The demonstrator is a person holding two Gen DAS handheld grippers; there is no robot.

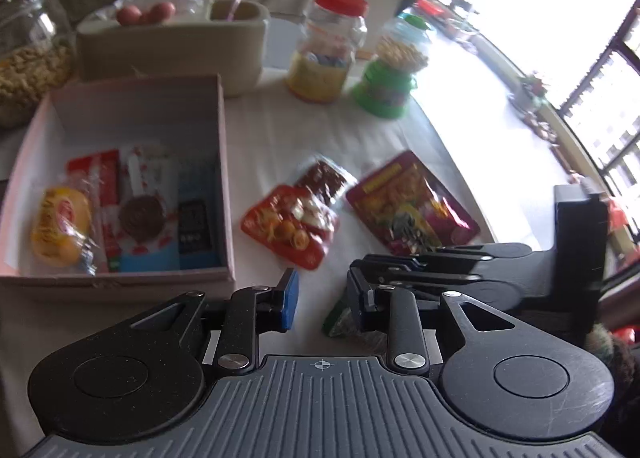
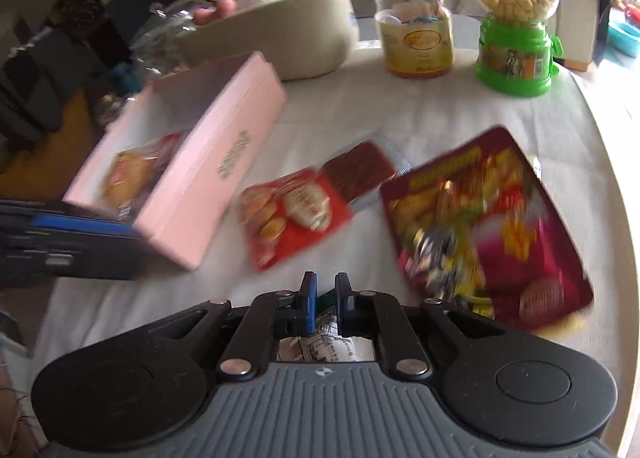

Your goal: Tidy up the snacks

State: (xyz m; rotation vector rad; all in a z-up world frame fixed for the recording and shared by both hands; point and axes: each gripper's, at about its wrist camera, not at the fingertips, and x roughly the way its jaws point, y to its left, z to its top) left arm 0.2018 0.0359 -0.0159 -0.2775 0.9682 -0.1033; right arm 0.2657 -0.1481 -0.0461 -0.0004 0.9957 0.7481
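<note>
1. Right now right claw [image 2: 325, 298] is closed on a small green-edged packet [image 2: 320, 346], pinched between the blue pads; printed wrapper shows just behind the jaws.
2. Left claw [image 1: 320, 298] sits partly open with nothing between its pads; the green packet [image 1: 340, 322] lies just under its right finger, the right claw [image 1: 420, 266] crossing in from the right.
3. Pink box [image 1: 222, 162] is the drop target, I judge: up and left of the held packet, its long side running away from the cameras, near corner just beside the left claw. Already holds a yellow pack [image 1: 60, 226] and other wrapped snacks.
4. Loose on the white tabletop [image 1: 280, 126] between box and edge: red snack bag [image 1: 288, 226], brown bar [image 1: 324, 178] touching it, big maroon bag [image 1: 412, 206] to the right. Right claw is nearer these.
5. Farther back: beige tray [image 1: 172, 46], red-lid jar [image 1: 326, 46], green candy dispenser [image 1: 390, 66].
6. Behind: draped sofa, bright windows at right. Frames are motion-blurred.
</note>
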